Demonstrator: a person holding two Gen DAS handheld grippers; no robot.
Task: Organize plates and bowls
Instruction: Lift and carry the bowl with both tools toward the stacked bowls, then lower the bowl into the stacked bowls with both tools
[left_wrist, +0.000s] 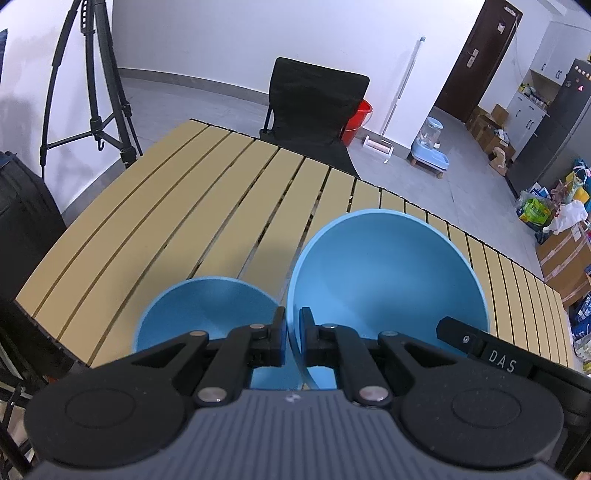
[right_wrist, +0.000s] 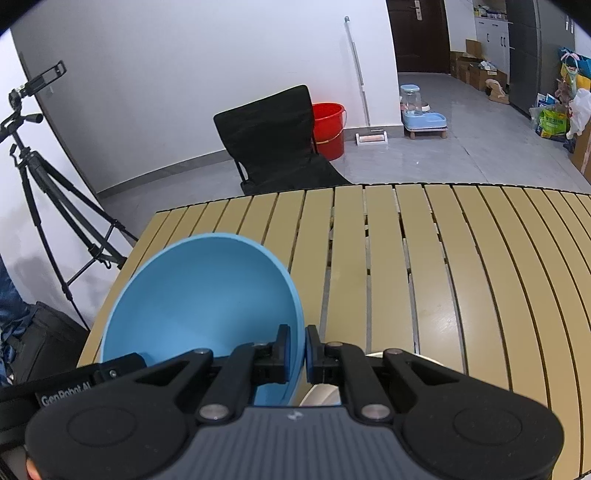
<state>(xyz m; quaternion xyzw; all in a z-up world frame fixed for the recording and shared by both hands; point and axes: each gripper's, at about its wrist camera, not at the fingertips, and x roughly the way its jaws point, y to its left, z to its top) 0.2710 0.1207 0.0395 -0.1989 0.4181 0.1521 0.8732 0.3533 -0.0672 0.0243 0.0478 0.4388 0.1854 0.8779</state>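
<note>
My left gripper (left_wrist: 293, 325) is shut on the left rim of a large blue bowl (left_wrist: 388, 288), which is tilted above the slatted table (left_wrist: 207, 206). My right gripper (right_wrist: 298, 343) is shut on the right rim of the same large blue bowl (right_wrist: 199, 295). A smaller blue bowl (left_wrist: 207, 310) sits on the table just left of the left gripper. A white dish (right_wrist: 325, 393) shows partly under the right gripper; most of it is hidden.
A black folding chair (left_wrist: 314, 103) stands behind the table's far edge, with a red bucket (right_wrist: 328, 123) next to it. A tripod (left_wrist: 96, 92) stands off the table's left side. A black bag (left_wrist: 26, 221) lies at the left.
</note>
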